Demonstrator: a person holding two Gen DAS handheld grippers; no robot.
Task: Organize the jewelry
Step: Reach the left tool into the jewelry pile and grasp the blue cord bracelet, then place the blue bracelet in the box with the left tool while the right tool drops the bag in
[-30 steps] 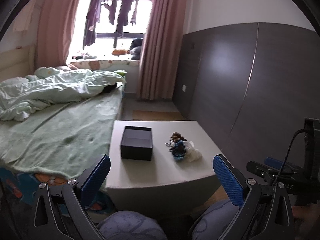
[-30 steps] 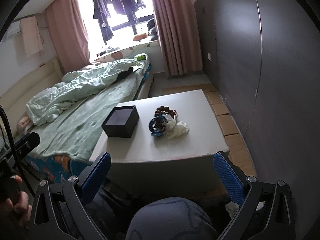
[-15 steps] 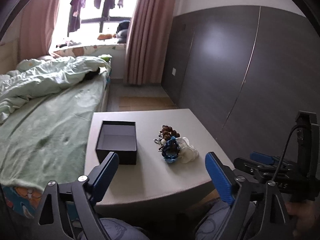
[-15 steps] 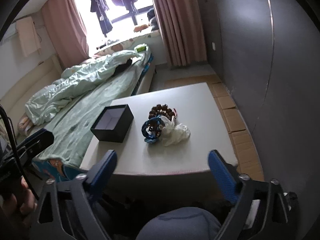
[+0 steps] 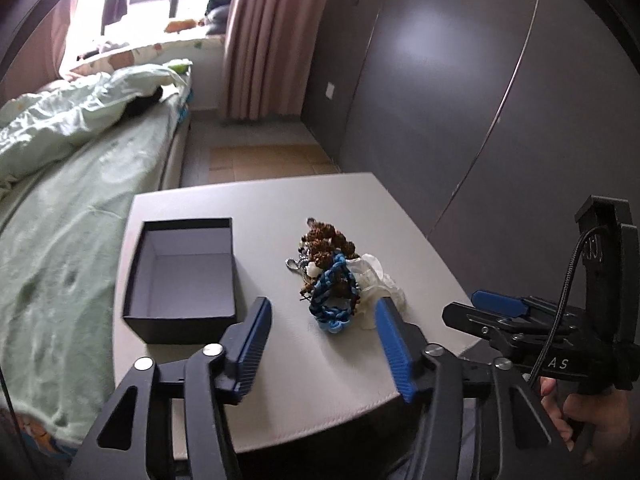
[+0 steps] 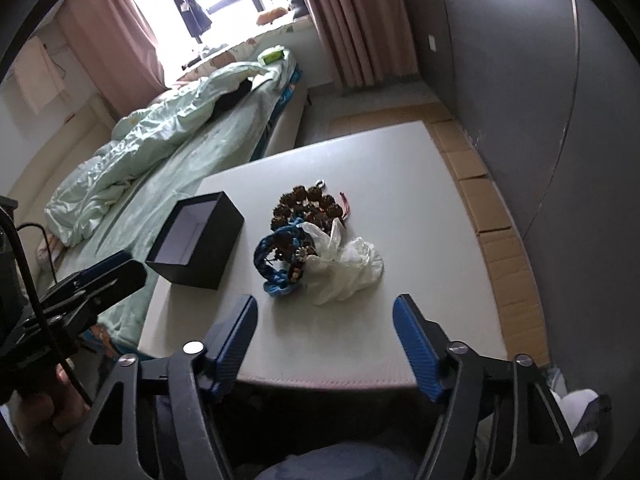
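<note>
An open, empty black box (image 5: 182,276) sits on the left of a white table (image 5: 320,360); it also shows in the right wrist view (image 6: 196,240). Beside it lies a pile of jewelry: a blue braided bracelet (image 5: 334,296) (image 6: 276,258), brown beads (image 5: 326,240) (image 6: 308,204) and a crumpled white glove (image 6: 348,264). My left gripper (image 5: 324,322) is open and empty just short of the blue bracelet. My right gripper (image 6: 324,314) is open and empty over the table's near edge, short of the pile.
A bed with green bedding (image 5: 72,184) runs along the table's left side. A dark grey wall (image 5: 460,100) stands to the right. Cardboard sheets (image 6: 500,232) lie on the floor between table and wall. Pink curtains (image 6: 352,20) hang by the window.
Both grippers have moved forward and down toward the table. The jewelry pile and box now look much closer. Both stay open.
</note>
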